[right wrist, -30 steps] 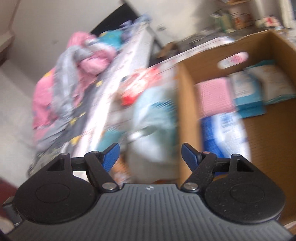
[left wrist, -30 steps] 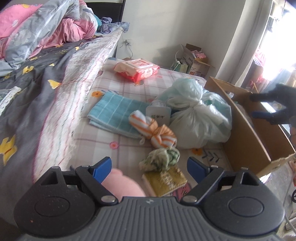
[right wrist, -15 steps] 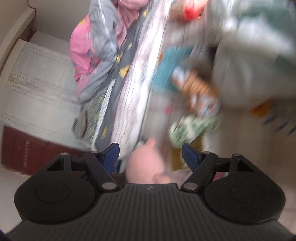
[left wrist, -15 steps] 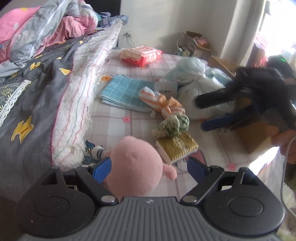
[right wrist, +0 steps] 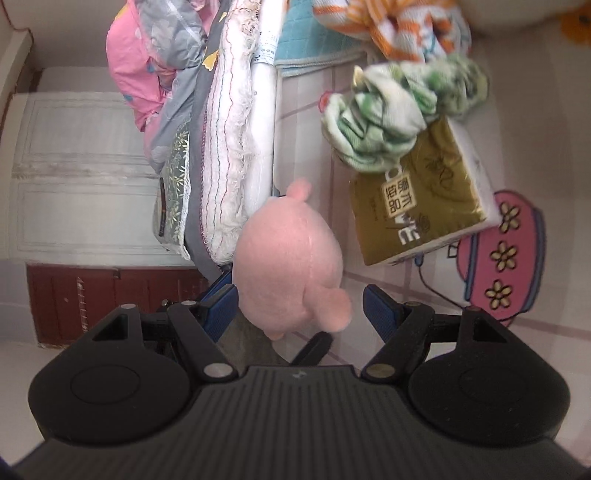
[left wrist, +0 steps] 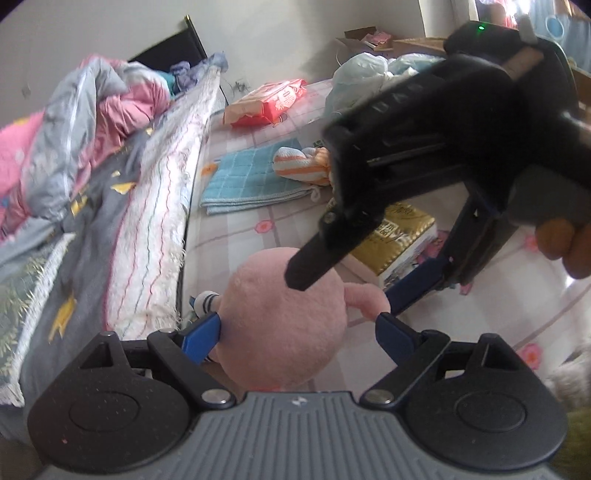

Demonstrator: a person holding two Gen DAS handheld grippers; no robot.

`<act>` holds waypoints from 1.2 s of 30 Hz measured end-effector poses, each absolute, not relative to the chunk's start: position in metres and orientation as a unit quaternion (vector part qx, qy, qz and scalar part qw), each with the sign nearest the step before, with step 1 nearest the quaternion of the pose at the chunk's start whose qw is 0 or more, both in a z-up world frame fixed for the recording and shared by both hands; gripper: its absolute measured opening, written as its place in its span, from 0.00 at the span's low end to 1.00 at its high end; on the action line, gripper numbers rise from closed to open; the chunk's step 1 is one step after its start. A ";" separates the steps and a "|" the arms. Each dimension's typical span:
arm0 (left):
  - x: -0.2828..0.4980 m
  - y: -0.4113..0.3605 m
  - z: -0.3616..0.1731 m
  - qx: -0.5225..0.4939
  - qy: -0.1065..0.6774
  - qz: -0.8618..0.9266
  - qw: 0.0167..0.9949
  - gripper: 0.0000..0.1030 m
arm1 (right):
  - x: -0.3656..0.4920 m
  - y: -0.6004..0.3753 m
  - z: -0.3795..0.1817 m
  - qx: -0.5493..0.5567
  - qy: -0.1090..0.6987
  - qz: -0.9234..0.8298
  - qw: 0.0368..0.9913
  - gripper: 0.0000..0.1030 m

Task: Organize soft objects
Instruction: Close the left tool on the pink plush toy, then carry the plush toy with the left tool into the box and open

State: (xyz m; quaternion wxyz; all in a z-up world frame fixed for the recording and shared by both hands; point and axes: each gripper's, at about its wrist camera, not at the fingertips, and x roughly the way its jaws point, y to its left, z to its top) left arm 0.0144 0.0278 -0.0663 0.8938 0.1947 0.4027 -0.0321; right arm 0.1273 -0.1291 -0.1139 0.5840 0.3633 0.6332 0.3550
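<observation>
Grippers, left gripper (left wrist: 297, 330) and right gripper (right wrist: 299, 304), both stand open around the pink plush toy (left wrist: 284, 314), unpressed

A bed (left wrist: 110, 192) with heaped bedding fills the left; pale wall (left wrist: 277, 33) behind; daylight at upper right.

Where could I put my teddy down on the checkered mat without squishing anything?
Bare mat lies between the blue towel, the bedspread fringe and the pink plush. More shows right of the gold tissue pack. Around the plush it is crowded: both grippers, the green cloth and striped cloth.
</observation>
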 end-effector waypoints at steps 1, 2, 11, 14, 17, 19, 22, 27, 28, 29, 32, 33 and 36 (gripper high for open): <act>0.016 0.027 -0.069 0.202 0.402 -0.025 0.893 0.89 | 0.127 -0.129 -0.117 0.374 0.633 0.355 0.578 0.72; 0.017 0.027 -0.071 0.206 0.401 -0.017 0.892 0.89 | 0.127 -0.129 -0.119 0.383 0.632 0.355 0.572 0.72; 0.026 0.056 -0.061 0.123 0.406 0.011 0.906 0.73 | 0.126 -0.136 -0.111 0.407 0.606 0.367 0.577 0.72; 0.025 0.072 -0.051 0.061 0.407 -0.002 0.911 0.72 | 0.127 -0.141 -0.104 0.412 0.591 0.370 0.586 0.73; 0.023 0.086 -0.042 -0.001 0.414 -0.028 0.910 0.72 | 0.126 -0.144 -0.091 0.406 0.570 0.382 0.605 0.72; 0.023 0.094 -0.039 -0.044 0.422 -0.041 0.904 0.72 | 0.126 -0.145 -0.082 0.394 0.557 0.394 0.616 0.72; 0.024 0.104 -0.037 -0.093 0.427 -0.061 0.897 0.72 | 0.126 -0.146 -0.070 0.387 0.545 0.408 0.622 0.71; 0.022 0.110 -0.029 -0.149 0.423 -0.093 0.889 0.72 | 0.122 -0.152 -0.048 0.363 0.519 0.421 0.649 0.69; 0.021 0.108 -0.026 -0.146 0.419 -0.095 0.891 0.72 | 0.122 -0.155 -0.046 0.364 0.515 0.422 0.652 0.69; 0.020 0.105 -0.022 -0.140 0.414 -0.097 0.894 0.72 | 0.122 -0.159 -0.044 0.365 0.511 0.420 0.655 0.69; 0.020 0.098 -0.008 -0.129 0.396 -0.110 0.903 0.72 | 0.123 -0.172 -0.041 0.378 0.504 0.411 0.659 0.70; 0.019 0.095 -0.004 -0.124 0.389 -0.115 0.906 0.72 | 0.123 -0.176 -0.041 0.385 0.502 0.409 0.658 0.70; 0.019 0.083 0.010 -0.108 0.369 -0.136 0.913 0.72 | 0.123 -0.192 -0.040 0.408 0.493 0.403 0.654 0.71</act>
